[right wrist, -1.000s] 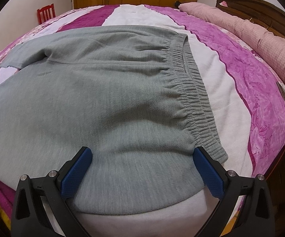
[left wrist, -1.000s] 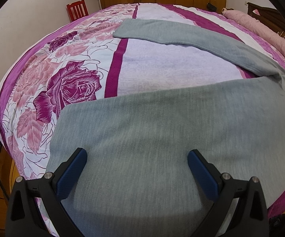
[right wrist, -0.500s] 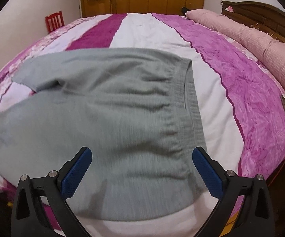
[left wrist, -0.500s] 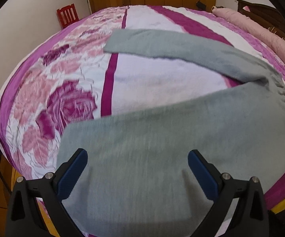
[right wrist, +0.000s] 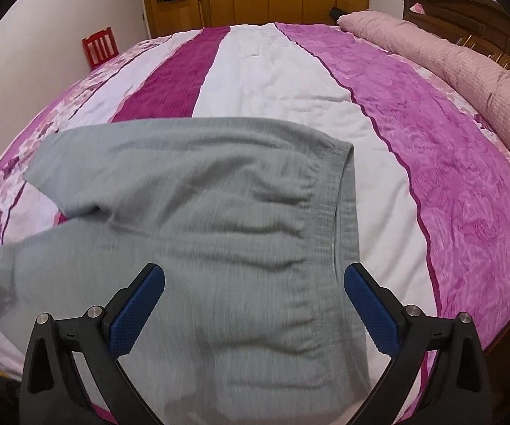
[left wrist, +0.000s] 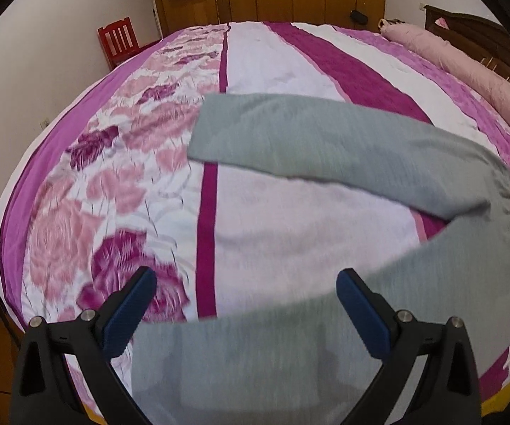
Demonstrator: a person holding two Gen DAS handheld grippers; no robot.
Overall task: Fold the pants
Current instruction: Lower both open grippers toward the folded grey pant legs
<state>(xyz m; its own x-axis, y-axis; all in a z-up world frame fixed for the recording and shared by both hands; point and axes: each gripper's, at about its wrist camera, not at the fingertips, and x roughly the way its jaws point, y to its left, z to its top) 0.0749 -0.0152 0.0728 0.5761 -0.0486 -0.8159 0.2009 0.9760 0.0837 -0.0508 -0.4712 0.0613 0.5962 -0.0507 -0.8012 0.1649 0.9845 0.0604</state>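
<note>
- My left gripper (left wrist: 246, 304) has its jaws spread wide, holding nothing, above the hem end of the near leg.
- My right gripper (right wrist: 253, 299) is equally wide apart and empty, over the seat beside the waistband (right wrist: 343, 212).
- The grey pants (right wrist: 198, 205) lie flat on the striped bedspread (right wrist: 431, 163), legs splayed in a V.
</note>
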